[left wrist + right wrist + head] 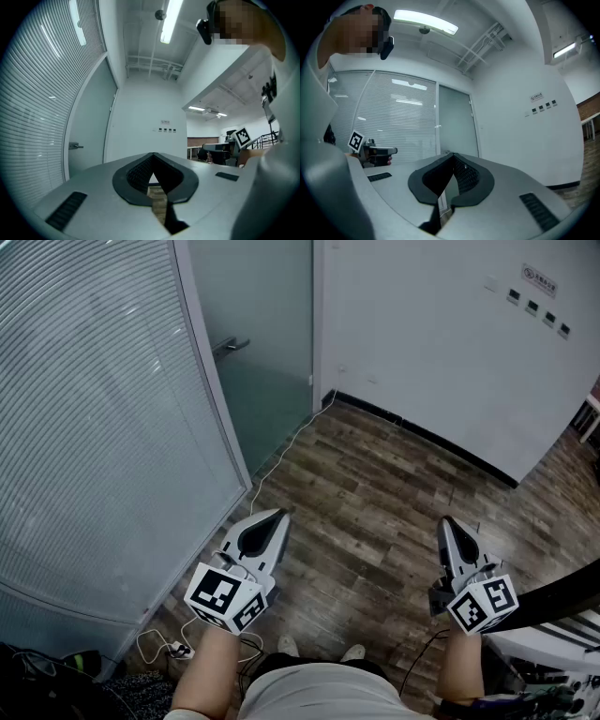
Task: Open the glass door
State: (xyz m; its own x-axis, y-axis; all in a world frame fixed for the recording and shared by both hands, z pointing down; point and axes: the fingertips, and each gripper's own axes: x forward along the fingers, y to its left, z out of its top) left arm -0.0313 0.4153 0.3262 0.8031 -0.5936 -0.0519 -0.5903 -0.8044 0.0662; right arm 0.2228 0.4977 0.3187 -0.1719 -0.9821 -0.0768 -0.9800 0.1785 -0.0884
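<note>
**Glass door well ahead of both jaws**

The glass door (267, 362) stands upright, long axis vertical, seemingly closed, with its handle (231, 345) jutting out level. The left gripper (277, 515) and right gripper (448, 522) point level, well short of it, both with jaws together and empty.

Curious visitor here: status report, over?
Left gripper, right gripper shut, empty. Frosted glass door looks closed, metal handle untouched. Thin white cable along wooden floor.

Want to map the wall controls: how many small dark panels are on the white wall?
4 panels, in one row on the white wall, below a small sign: first, second, third, fourth from the left. More may lie outside the view.
</note>
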